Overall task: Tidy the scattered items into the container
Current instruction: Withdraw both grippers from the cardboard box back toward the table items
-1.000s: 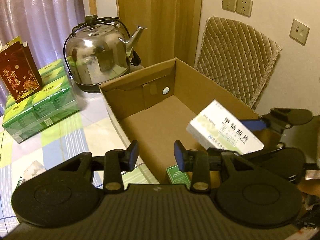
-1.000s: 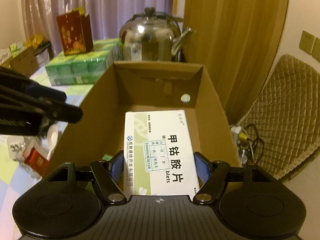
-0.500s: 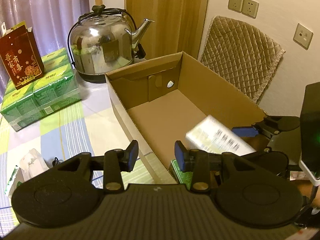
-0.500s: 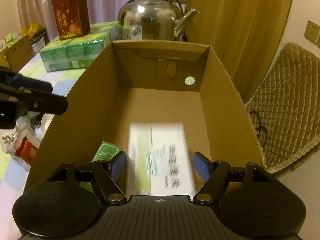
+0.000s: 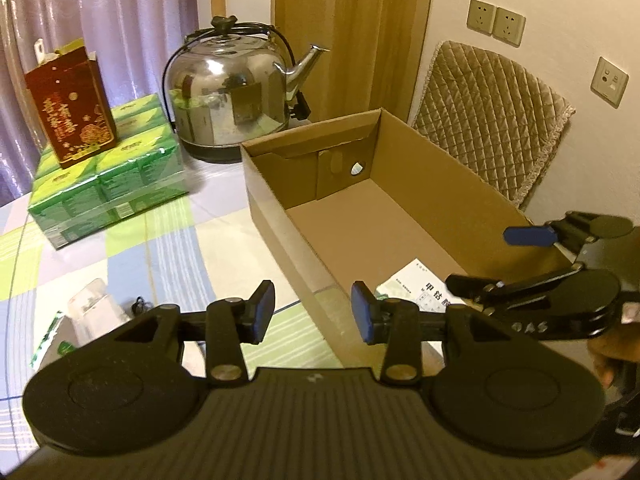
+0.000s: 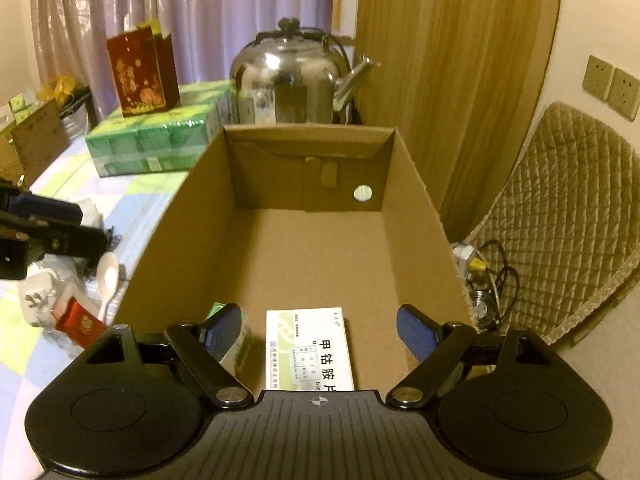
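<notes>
The cardboard box (image 6: pixel 308 248) fills mid-frame, holding a white medicine box (image 6: pixel 309 350) flat at its near end beside a green packet (image 6: pixel 236 344). Above them the right gripper (image 6: pixel 320 332) gapes wide and empty; the left gripper (image 5: pixel 312 316), half open, holds nothing. Only the right wrist view shows a white spoon (image 6: pixel 107 280) at lower left on the desk (image 5: pixel 160 248).

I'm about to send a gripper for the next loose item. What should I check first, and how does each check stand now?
1. Right gripper empty and open: ok, its jaws stand wide apart.
2. White box released inside the carton: ok, it lies flat on the floor.
3. Left gripper free to pick: ok, open and empty.
4. Room left in the carton: ok, most of the floor is bare; a green box lies beside the white one.
5. Items left on the table: not ok, a spoon and a red packet lie outside.
6. Clear grasp on the spoon: cannot tell, clutter surrounds it.
</notes>
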A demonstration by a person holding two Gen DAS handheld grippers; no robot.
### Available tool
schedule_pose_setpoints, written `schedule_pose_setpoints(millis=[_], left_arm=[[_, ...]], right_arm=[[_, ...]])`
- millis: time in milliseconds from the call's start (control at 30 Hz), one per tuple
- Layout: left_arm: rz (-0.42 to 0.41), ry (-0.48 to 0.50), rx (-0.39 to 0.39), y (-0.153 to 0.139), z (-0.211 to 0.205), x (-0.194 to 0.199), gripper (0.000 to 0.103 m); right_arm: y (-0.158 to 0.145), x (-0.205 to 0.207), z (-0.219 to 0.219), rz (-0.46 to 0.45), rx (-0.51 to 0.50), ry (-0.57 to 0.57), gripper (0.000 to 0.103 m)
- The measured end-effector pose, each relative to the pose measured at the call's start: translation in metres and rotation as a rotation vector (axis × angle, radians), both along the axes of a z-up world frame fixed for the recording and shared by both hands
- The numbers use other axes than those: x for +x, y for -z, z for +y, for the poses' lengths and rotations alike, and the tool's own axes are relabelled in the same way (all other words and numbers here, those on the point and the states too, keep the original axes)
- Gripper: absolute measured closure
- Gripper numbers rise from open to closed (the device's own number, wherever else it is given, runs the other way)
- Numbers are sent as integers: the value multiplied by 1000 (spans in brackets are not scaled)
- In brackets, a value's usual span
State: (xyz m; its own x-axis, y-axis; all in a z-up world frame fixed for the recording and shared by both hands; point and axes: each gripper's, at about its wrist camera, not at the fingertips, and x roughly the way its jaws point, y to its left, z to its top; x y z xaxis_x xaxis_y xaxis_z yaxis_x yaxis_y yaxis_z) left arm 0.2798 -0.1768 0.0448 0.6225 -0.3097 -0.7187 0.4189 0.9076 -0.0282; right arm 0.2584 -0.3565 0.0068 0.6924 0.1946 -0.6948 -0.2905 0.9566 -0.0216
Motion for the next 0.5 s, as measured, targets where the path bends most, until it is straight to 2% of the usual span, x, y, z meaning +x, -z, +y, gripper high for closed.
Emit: schedule_pose_setpoints(millis=[200,333,467,500], left_arm=[[-20,-19,3,-14,15,-28,60],[-24,-31,-2,-20,25,-51,47],[-28,-45,-7,-21,35,-78,25],[-30,-48,-10,-21,37,-85,22]], right_arm=[[-25,-27,6,-31,7,-12,15],[-37,-51,11,-39,25,-18,10],[-43,-78,15,-35,48,-17,6],[-44,-85,16,-33,52,-18,5]])
